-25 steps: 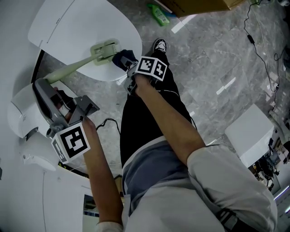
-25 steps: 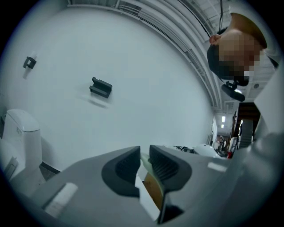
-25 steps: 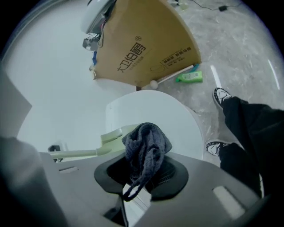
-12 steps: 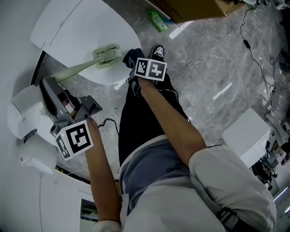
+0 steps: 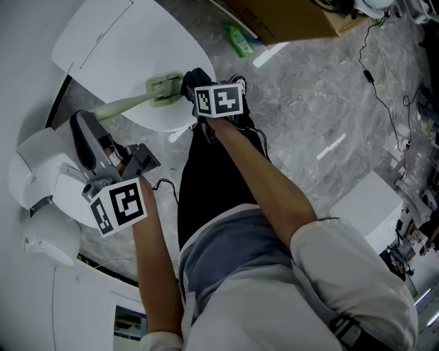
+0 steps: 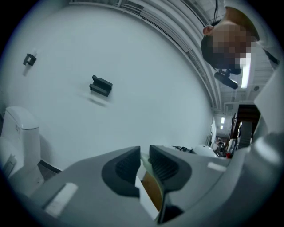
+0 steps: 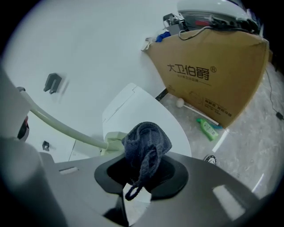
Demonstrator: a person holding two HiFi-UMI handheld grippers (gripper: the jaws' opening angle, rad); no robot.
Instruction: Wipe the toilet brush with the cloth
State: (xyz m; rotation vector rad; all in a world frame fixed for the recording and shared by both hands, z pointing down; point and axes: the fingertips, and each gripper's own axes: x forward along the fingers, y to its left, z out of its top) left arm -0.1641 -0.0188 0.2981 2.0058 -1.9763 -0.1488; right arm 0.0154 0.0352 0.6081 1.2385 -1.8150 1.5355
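The left hand-held gripper (image 6: 143,159) is clamped shut on the pale green handle of the toilet brush (image 5: 130,103), with the handle showing in the narrow slot between its jaws. In the head view it sits at nine o'clock, and the brush runs from it up toward eleven o'clock, over the closed white toilet lid (image 5: 116,48). The right hand-held gripper (image 7: 143,174) is closed on a dark blue cloth (image 7: 146,142), which bunches up out of the jaws with a loop of it hanging down between them. The cloth lies right against the brush head (image 5: 163,88) at about eleven o'clock, above the front edge of the lid. On the grey marble floor (image 5: 322,103), a green bottle (image 5: 240,40) lies at twelve o'clock, just beside a cardboard box (image 5: 288,17).
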